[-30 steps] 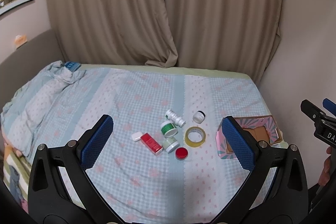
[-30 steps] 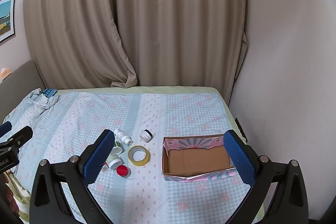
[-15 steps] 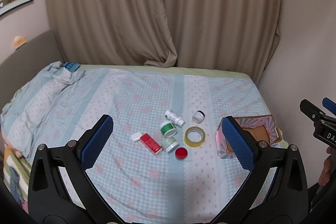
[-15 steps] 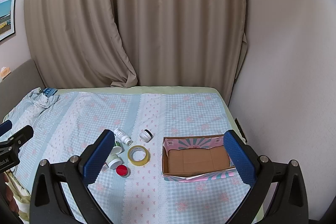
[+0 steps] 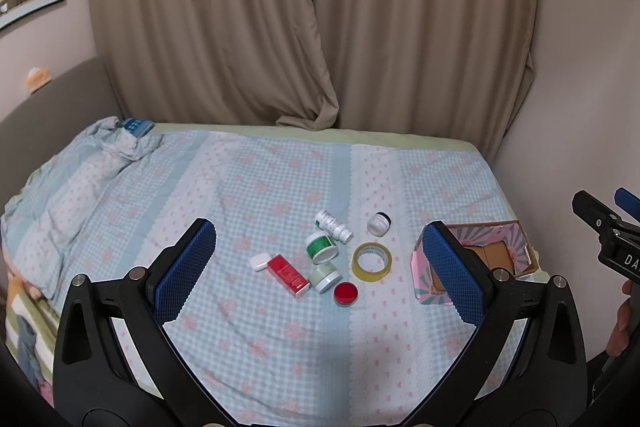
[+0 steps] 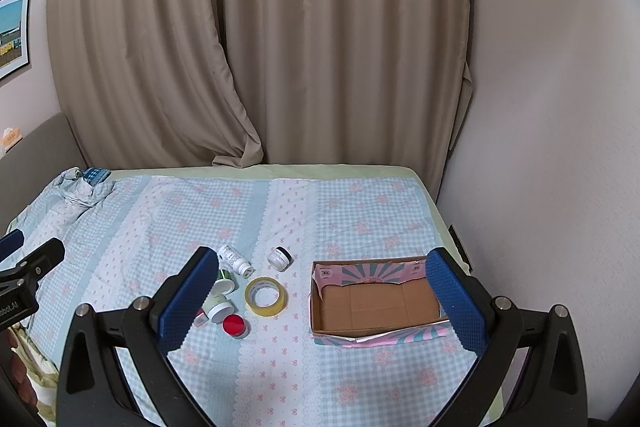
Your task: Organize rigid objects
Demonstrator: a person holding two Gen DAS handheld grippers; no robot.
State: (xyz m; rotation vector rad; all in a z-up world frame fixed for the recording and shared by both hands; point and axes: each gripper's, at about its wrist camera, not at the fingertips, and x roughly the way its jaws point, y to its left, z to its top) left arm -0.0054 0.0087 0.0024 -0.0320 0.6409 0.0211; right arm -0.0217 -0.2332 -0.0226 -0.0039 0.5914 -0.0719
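Small items lie clustered on the bed: a red box (image 5: 289,275), a white case (image 5: 259,261), a green-labelled jar (image 5: 321,247), a pale green jar (image 5: 325,277), a red-lidded tin (image 5: 345,293), a yellow tape roll (image 5: 372,261), a white pill bottle (image 5: 334,225) and a small white jar (image 5: 379,223). An open pink cardboard box (image 6: 378,307) stands empty to their right. My left gripper (image 5: 320,275) is open above the cluster. My right gripper (image 6: 320,301) is open, held above the tape roll (image 6: 266,296) and the box.
The bed has a blue checked sheet (image 5: 248,187) with a rumpled heap (image 5: 120,143) at the far left. Beige curtains (image 5: 312,19) hang behind. A wall (image 6: 552,147) runs close along the right, by the box.
Both grippers have shifted only slightly; the objects appear a little lower and nearer. Nothing was taken hold of or let go.
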